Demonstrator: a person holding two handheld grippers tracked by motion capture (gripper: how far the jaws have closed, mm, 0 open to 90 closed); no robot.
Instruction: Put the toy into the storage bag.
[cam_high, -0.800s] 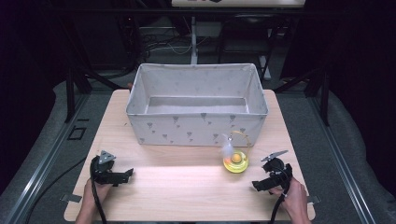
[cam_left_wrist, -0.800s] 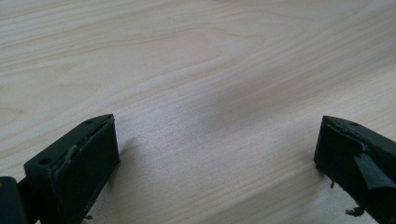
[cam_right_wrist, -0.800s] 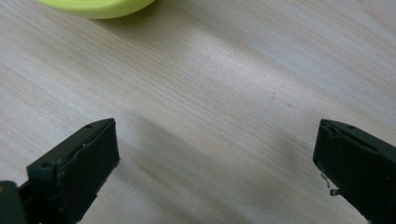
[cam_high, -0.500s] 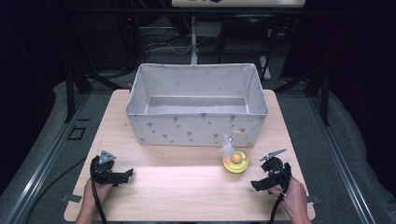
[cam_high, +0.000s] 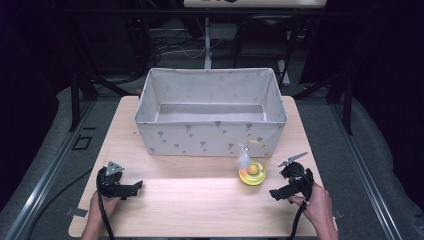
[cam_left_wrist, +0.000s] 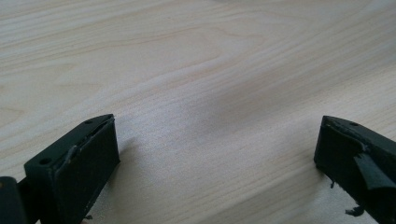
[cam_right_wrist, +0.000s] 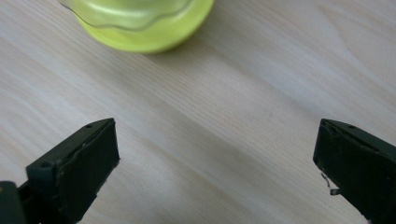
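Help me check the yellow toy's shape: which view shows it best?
The high view: the whole toy, ball, hoop and feather, stands before the bin. The right gripper view catches its yellow base cut off; the left gripper view looks at bare table.

Round yellow-green plastic toy (cam_right_wrist: 140, 21) cut by the top edge in my right gripper view, its white feather (cam_high: 244, 159) blurred from above, my forearms cut at the bottom edge.

A pale wooden table (cam_high: 200, 200) bears a fabric bin (cam_high: 210, 135) and a yellow, seemingly feathered toy (cam_high: 252, 172).
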